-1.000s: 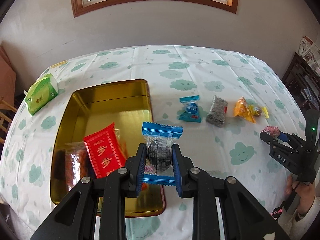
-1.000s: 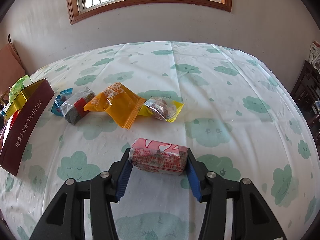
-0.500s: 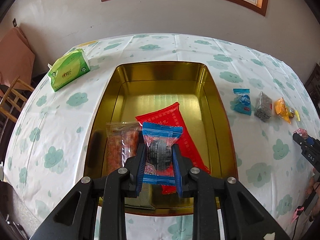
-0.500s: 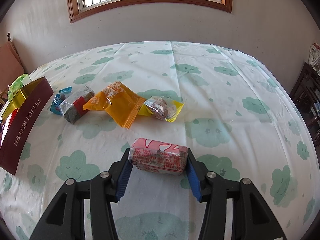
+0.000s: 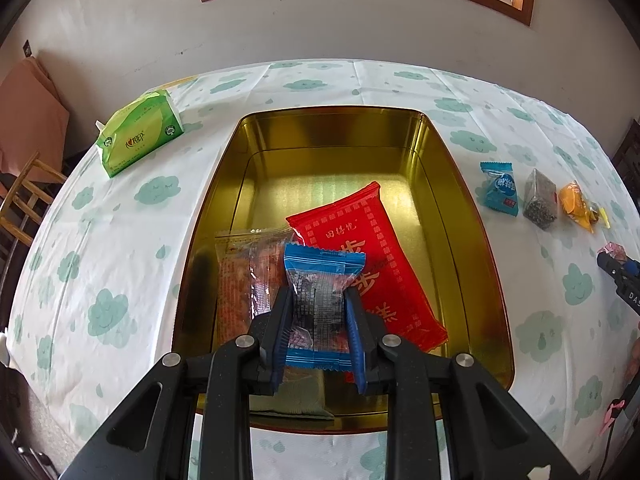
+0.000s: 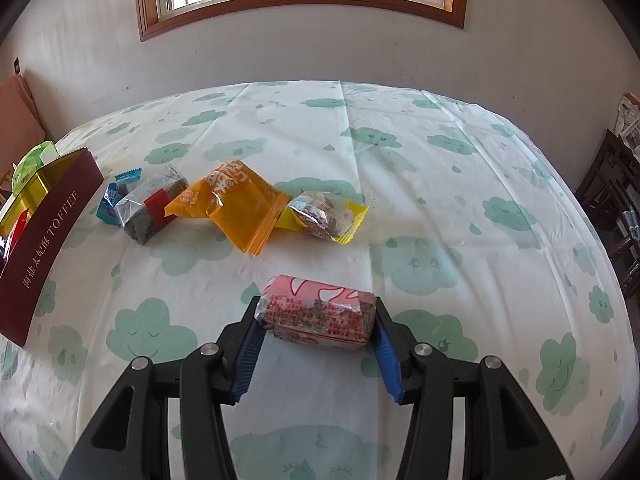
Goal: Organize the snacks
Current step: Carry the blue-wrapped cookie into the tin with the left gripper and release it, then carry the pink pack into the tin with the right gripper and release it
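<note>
Up front, the left gripper [image 5: 318, 316] clamps one blue-edged packet [image 5: 320, 300] above the gold tin [image 5: 472, 240], which holds two packets; three lie outside. Rightward, the right gripper [image 6: 316, 336] clamps one pink packet [image 6: 318, 316]; four more lie beyond.

I read "TOFFEE" in pale capitals, following Chinese characters, on the dark red tin wall [image 6: 48, 236]. On the right hand-held gripper [image 5: 624, 280], I read "DAS".
</note>
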